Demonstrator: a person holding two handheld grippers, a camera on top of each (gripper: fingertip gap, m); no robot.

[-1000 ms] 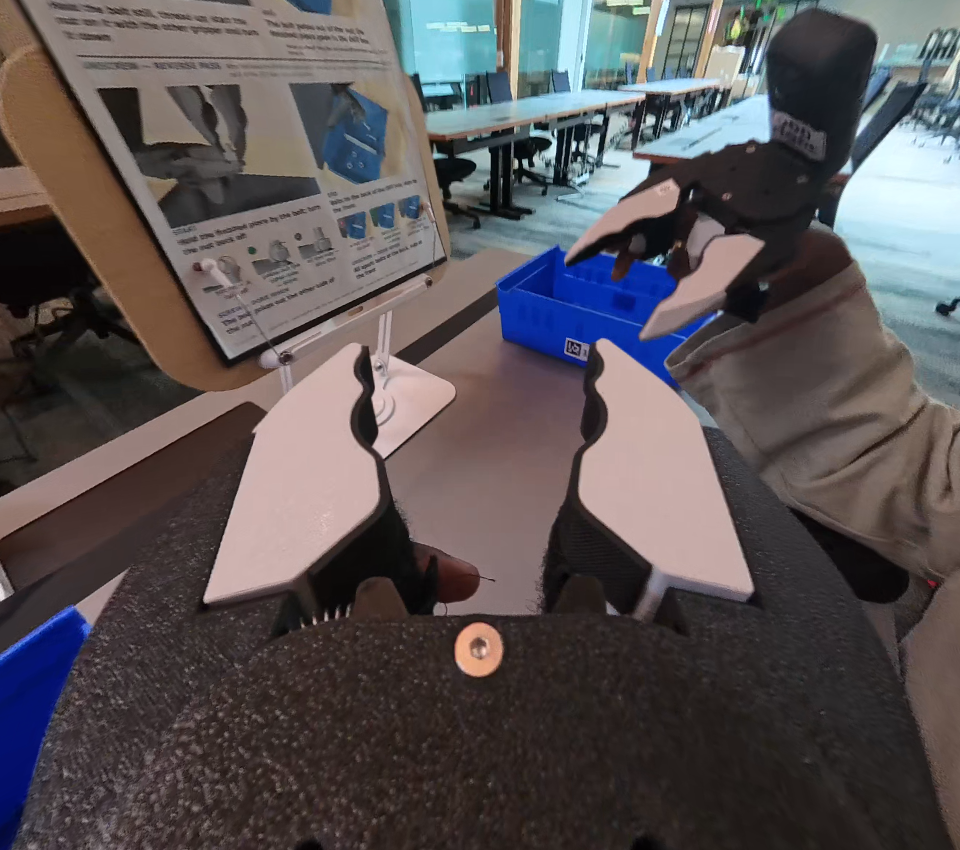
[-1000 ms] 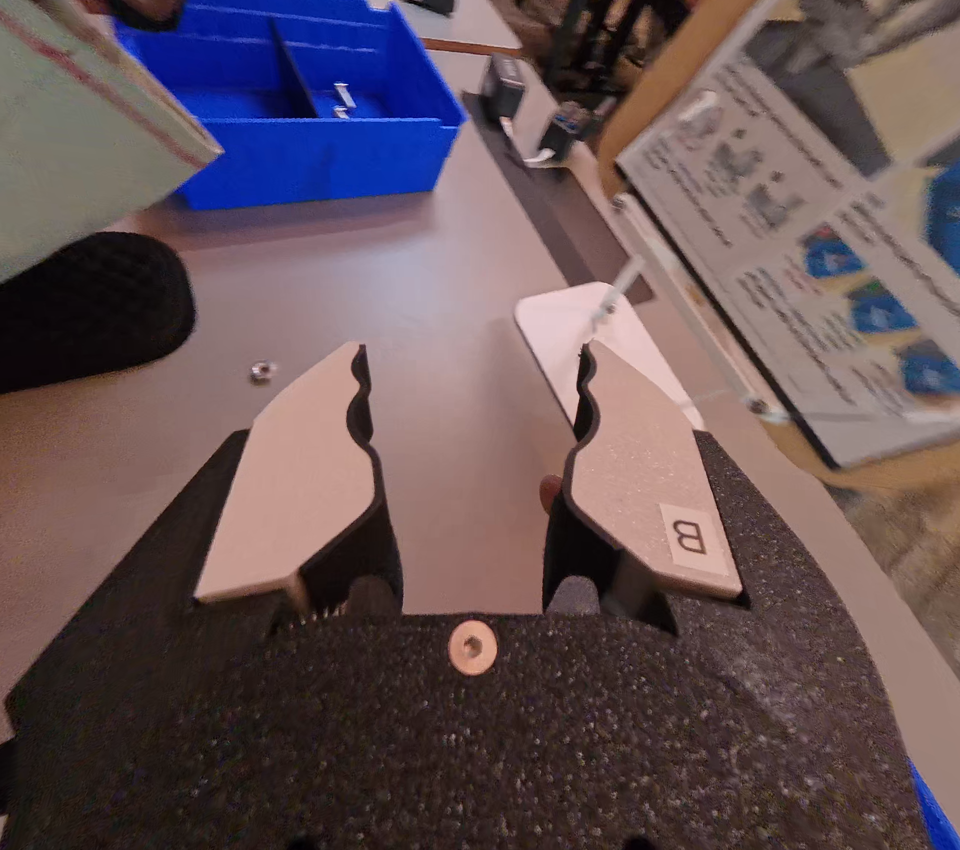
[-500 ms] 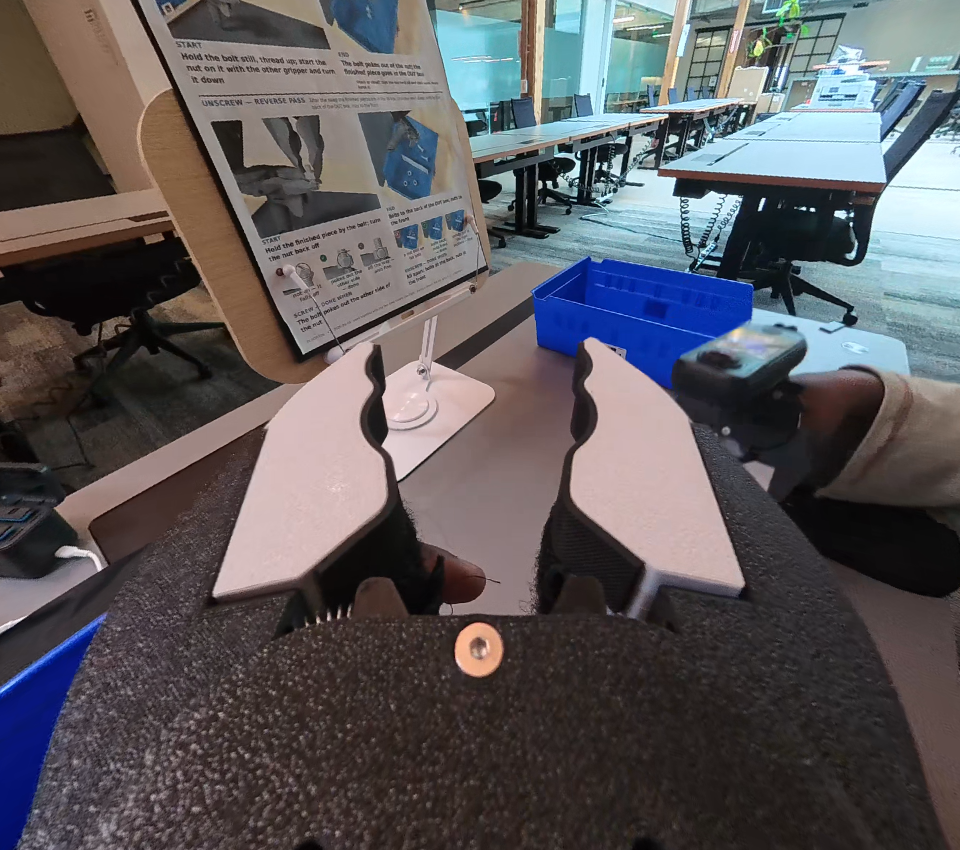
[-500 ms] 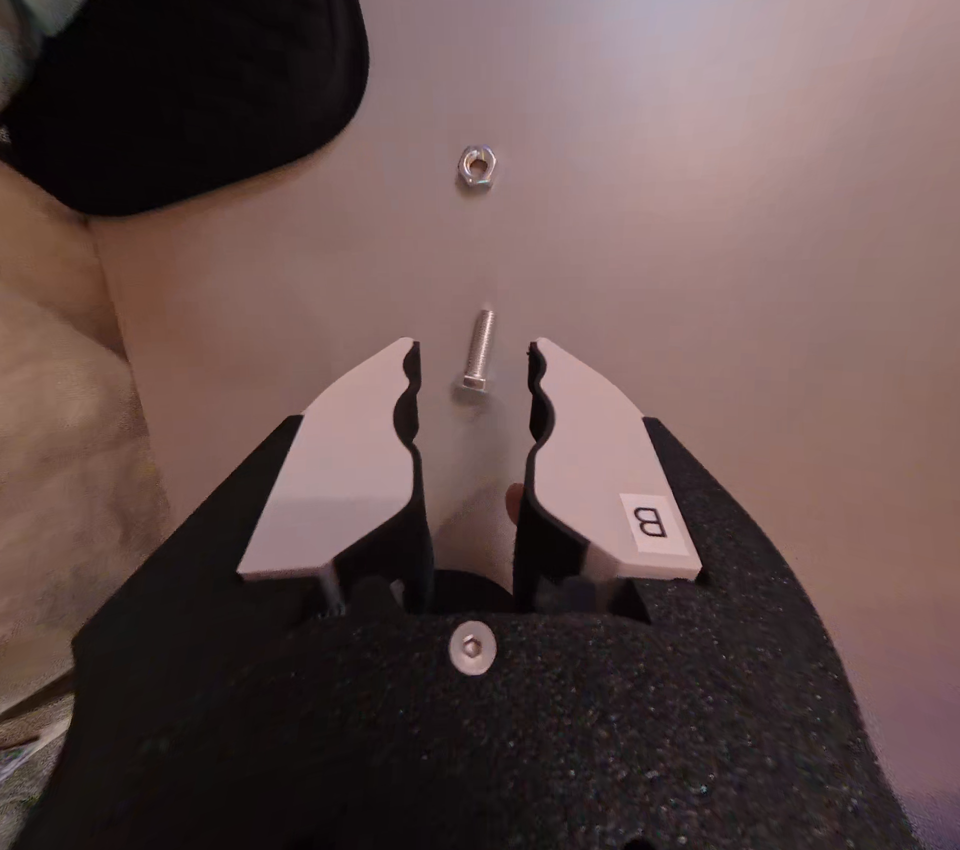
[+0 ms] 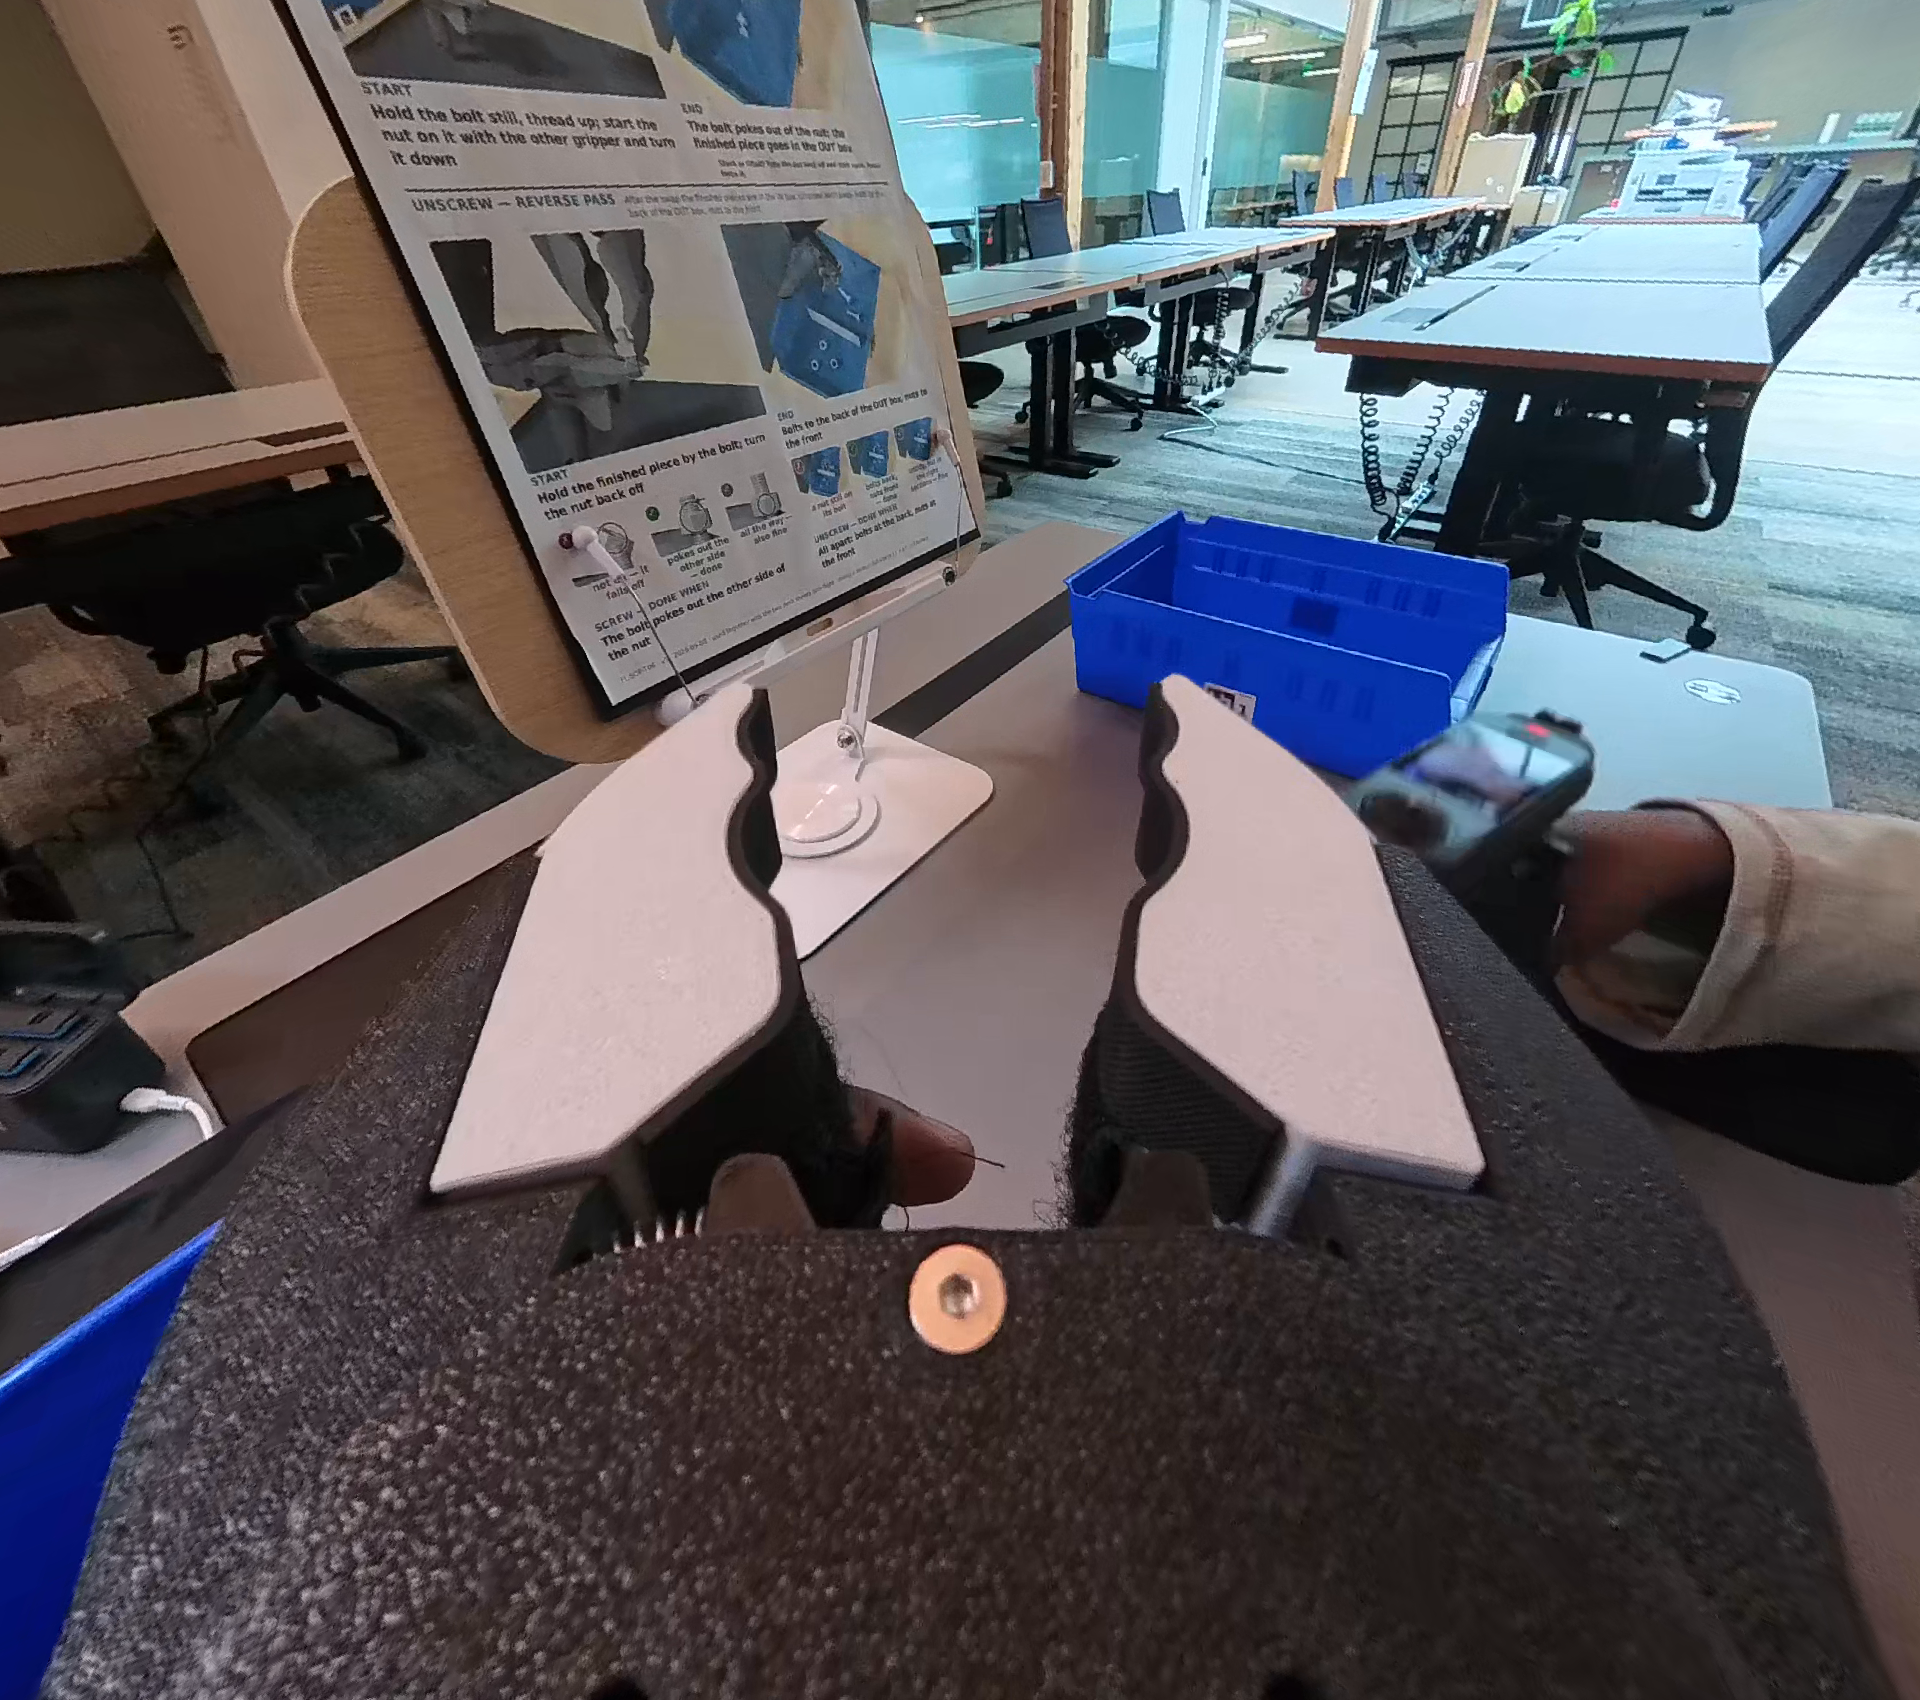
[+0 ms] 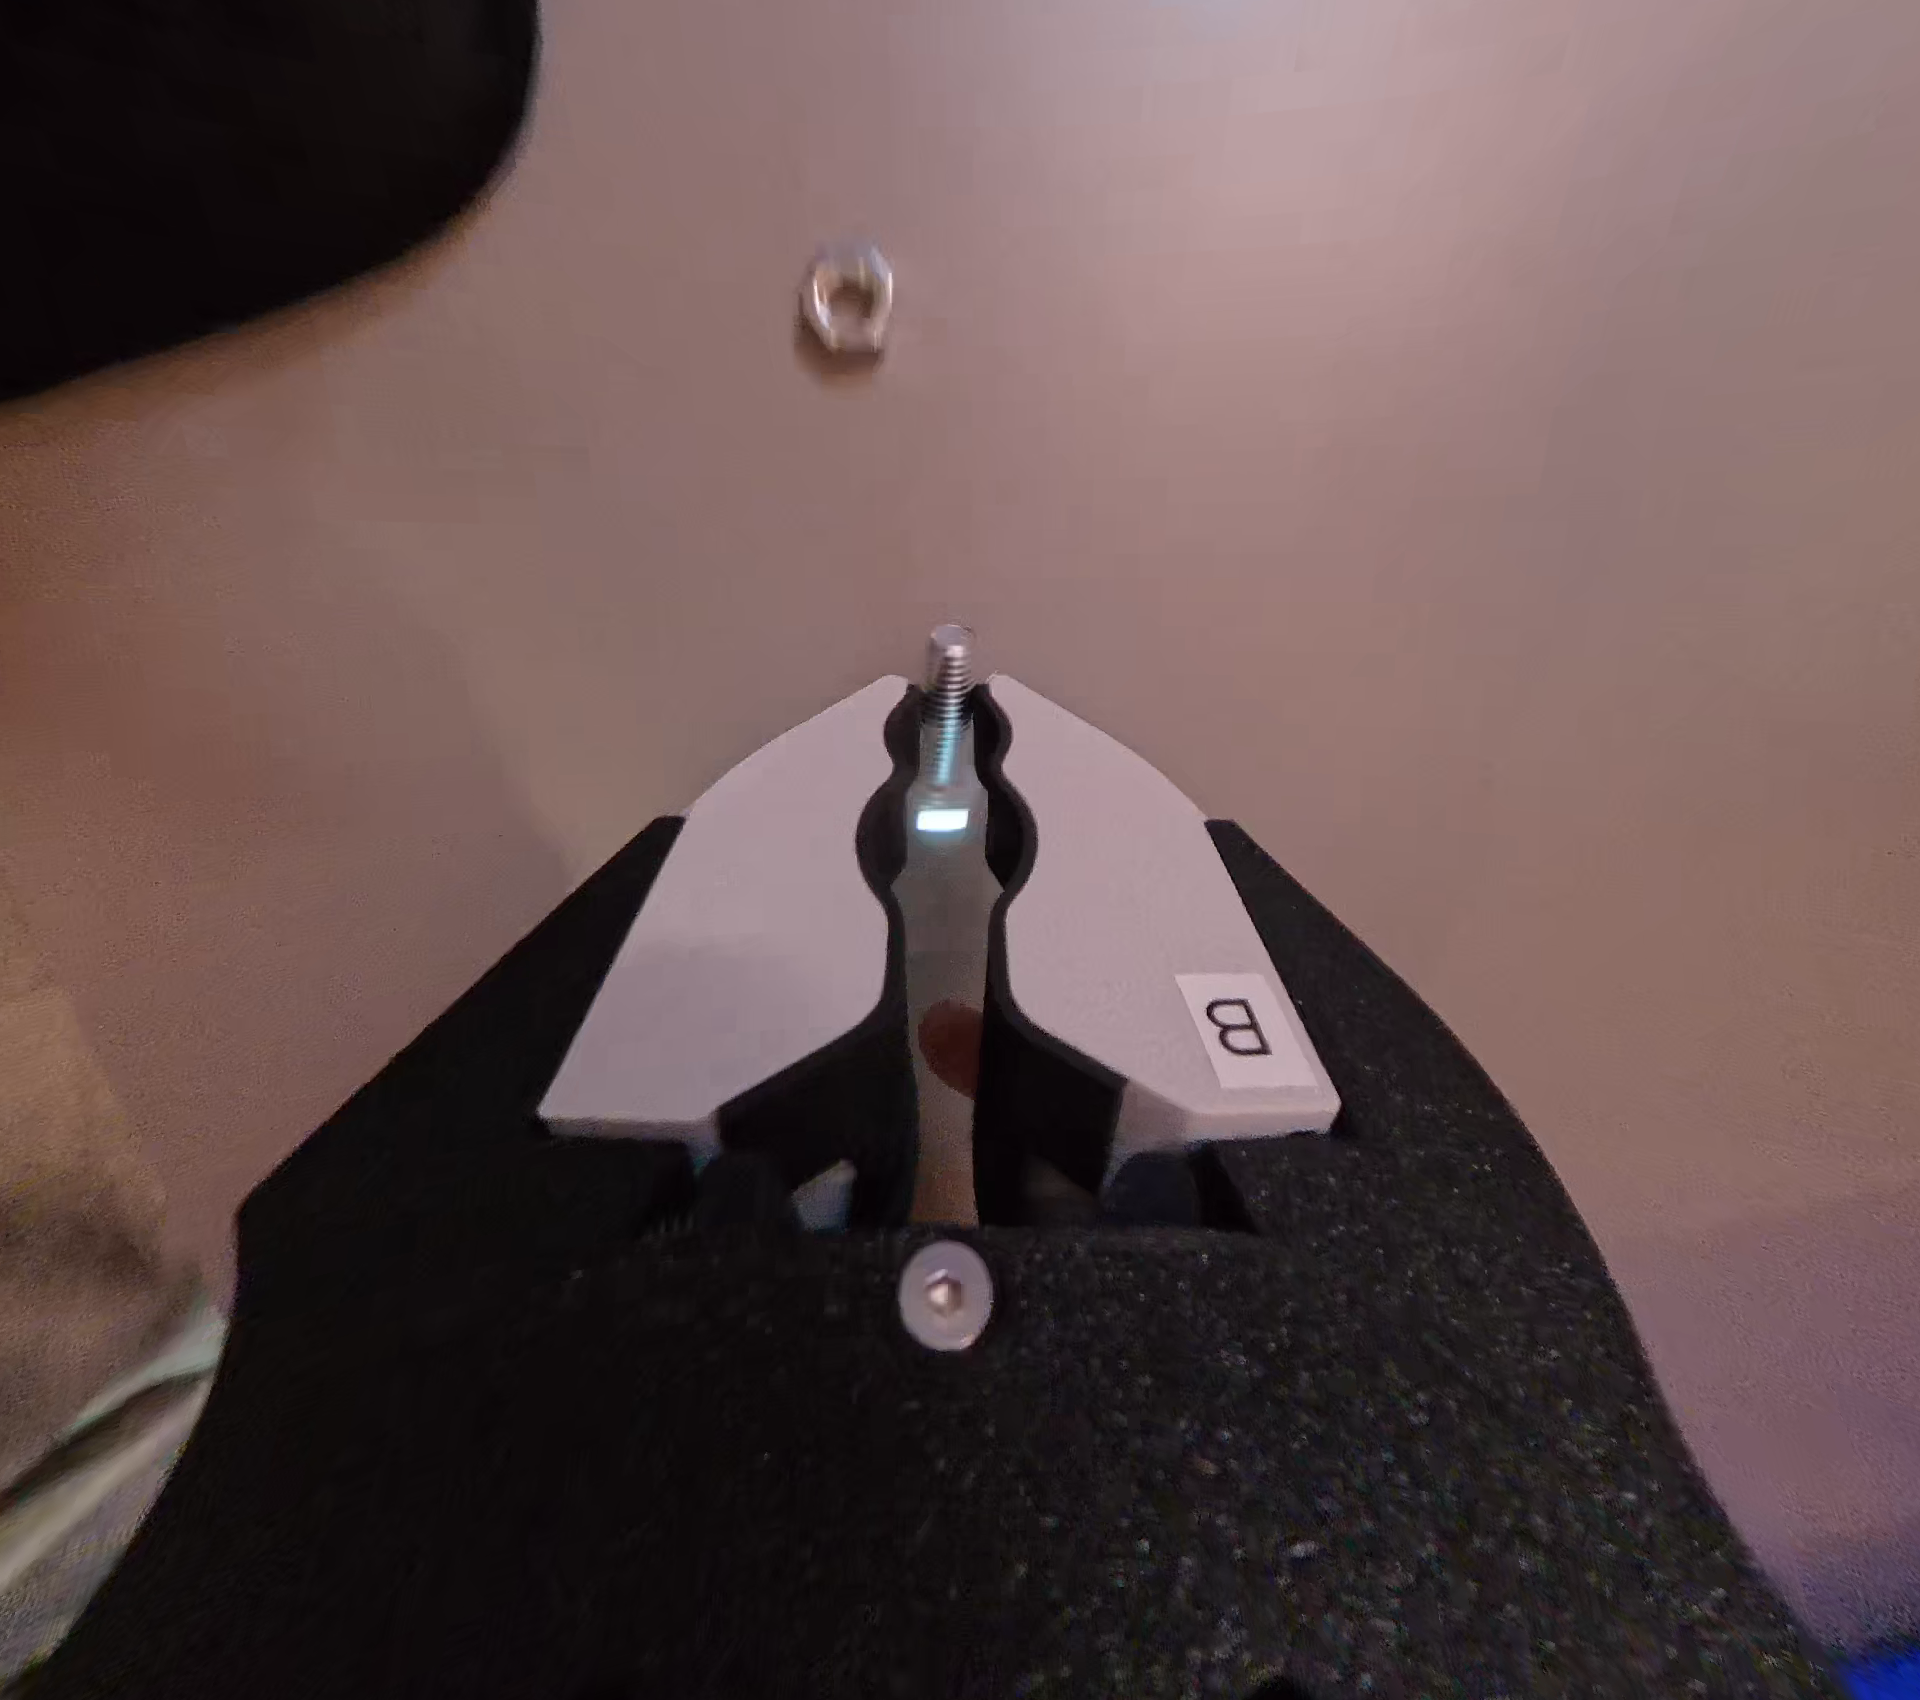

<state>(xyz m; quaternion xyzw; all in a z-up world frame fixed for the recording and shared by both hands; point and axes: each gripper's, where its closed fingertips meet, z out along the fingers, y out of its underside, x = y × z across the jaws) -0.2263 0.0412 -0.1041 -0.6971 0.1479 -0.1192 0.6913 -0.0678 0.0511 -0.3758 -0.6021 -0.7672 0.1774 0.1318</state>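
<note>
The left gripper (image 5: pixel 956 777) hovers over the grey bench (image 5: pixel 987 975), jaws apart and bare, near a blue bin (image 5: pixel 1288 642). The right gripper (image 6: pixel 948 694) has its jaws clamped on a silver bolt (image 6: pixel 943 694), thread tip protruding; a nut (image 6: pixel 847 310) lies ahead on the bench.

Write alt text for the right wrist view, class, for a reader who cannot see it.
The right gripper is closed on a silver bolt, both fingers against its threaded shank and the threaded tip poking out past them. Beyond it, a small silver nut lies apart on the grey table, with a dark rounded shape at upper left.
</note>
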